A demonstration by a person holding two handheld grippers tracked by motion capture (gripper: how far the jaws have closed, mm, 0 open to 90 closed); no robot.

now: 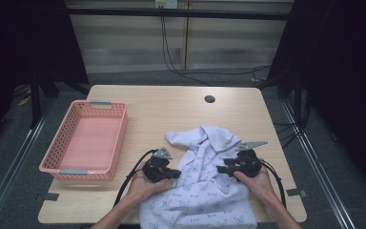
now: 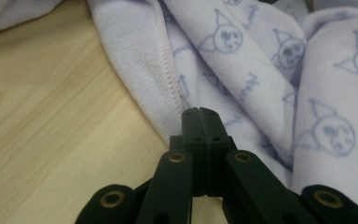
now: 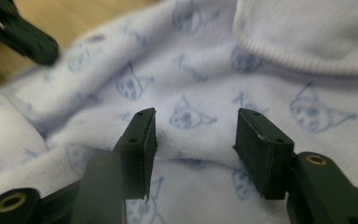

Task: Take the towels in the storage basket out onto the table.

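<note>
Item: lilac printed garment (image 1: 205, 186), crumpled at the near right of the wooden table (image 1: 171, 107), hanging over its near edge. Pink basket (image 1: 83, 169), left, holds nothing. Left gripper (image 2: 200, 113): jaws pressed together at the garment's stitched hem; whether cloth is pinched, I cannot tell. Right gripper (image 3: 193, 142): jaws apart over a fold, nothing gripped. Judgement: handling barely started; garment neither folded nor in the basket.

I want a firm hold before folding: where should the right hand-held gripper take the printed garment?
Probably the raised fold of the garment lying between the open right hand-held gripper. It stands proud of the cloth, so come straight down over it and close across the ridge.
</note>
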